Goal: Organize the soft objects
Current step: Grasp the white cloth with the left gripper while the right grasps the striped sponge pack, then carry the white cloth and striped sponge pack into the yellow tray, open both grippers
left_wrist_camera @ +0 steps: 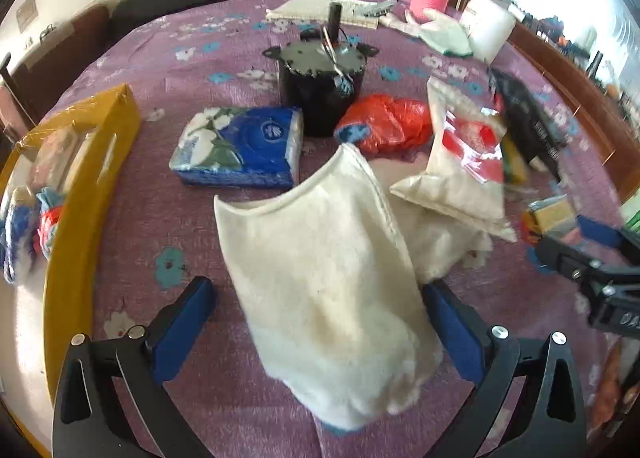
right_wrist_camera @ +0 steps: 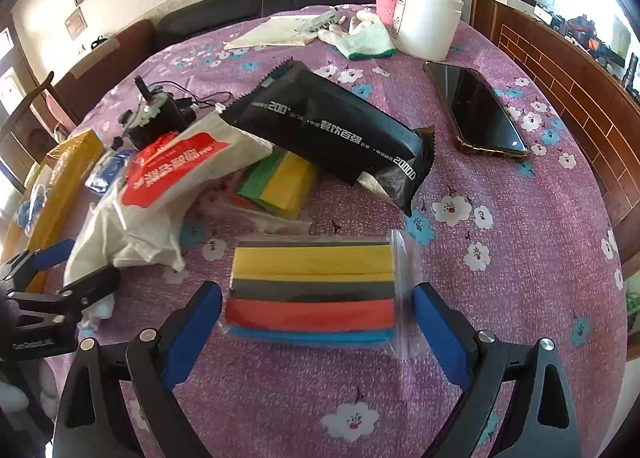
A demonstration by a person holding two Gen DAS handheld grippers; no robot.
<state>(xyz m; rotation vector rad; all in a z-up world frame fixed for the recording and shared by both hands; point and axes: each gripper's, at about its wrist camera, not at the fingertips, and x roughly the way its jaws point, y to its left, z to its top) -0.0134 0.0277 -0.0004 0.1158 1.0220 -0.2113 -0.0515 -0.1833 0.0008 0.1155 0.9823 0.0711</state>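
My left gripper (left_wrist_camera: pixel 316 322) hangs with jaws spread either side of a cream cloth (left_wrist_camera: pixel 320 282); my right gripper (right_wrist_camera: pixel 318 322), jaws apart, flanks a wrapped sponge pack (right_wrist_camera: pixel 312 294) lying on the purple floral worktop (right_wrist_camera: pixel 500 242). A yellow box (left_wrist_camera: pixel 80 194) stands left.

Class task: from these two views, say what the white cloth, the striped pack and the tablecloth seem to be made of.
White cloth: soft, matte, fleecy fabric with a stitched edge, probably cotton or fleece.
Striped pack: matte yellow, grey, orange and blue layers, likely sponge, in glossy clear plastic wrap.
Tablecloth: purple with a speckled texture and printed flowers; woven fabric or vinyl, hard to tell.
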